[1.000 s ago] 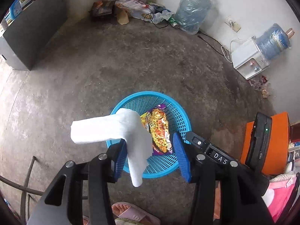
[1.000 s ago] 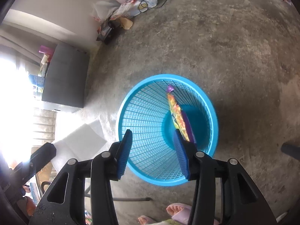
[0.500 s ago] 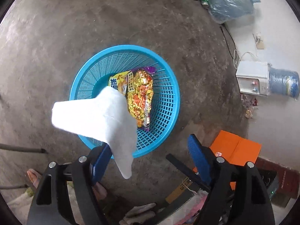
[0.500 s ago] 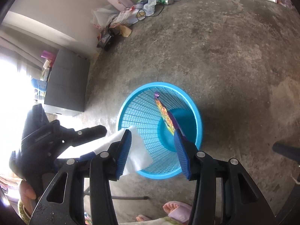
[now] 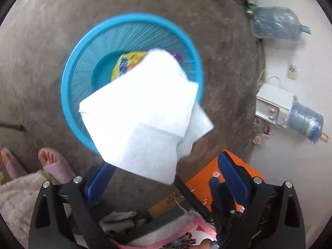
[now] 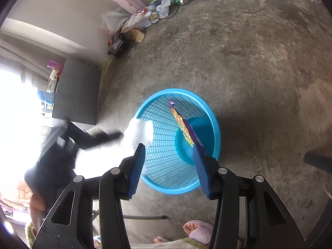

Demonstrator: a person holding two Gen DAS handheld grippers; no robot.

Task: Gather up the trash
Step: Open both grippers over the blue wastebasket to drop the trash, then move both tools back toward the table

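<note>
A blue mesh basket (image 5: 72, 70) stands on the concrete floor and holds a yellow snack wrapper (image 5: 126, 62). A white paper tissue (image 5: 143, 116) hangs over the basket's near rim, blurred, just in front of my left gripper (image 5: 166, 174), whose jaws stand wide apart and do not pinch it. In the right wrist view the basket (image 6: 207, 112) lies on the floor just beyond my right gripper (image 6: 169, 166), which is open and empty. The tissue (image 6: 139, 130) shows at the basket's left rim, with the left gripper's black body (image 6: 68, 141) beside it.
An orange box (image 5: 205, 182) and pink cloth lie near the left gripper. Water bottles (image 5: 276, 23) and a white dispenser (image 5: 274, 105) sit by the wall. A grey cabinet (image 6: 76, 91) and litter pile (image 6: 132, 27) are far left. Feet in sandals (image 5: 56, 166) are close.
The left gripper has opened wider and swung over the basket. The tissue has come free of its left finger and spread out above the basket. The right gripper pulled back slightly.
</note>
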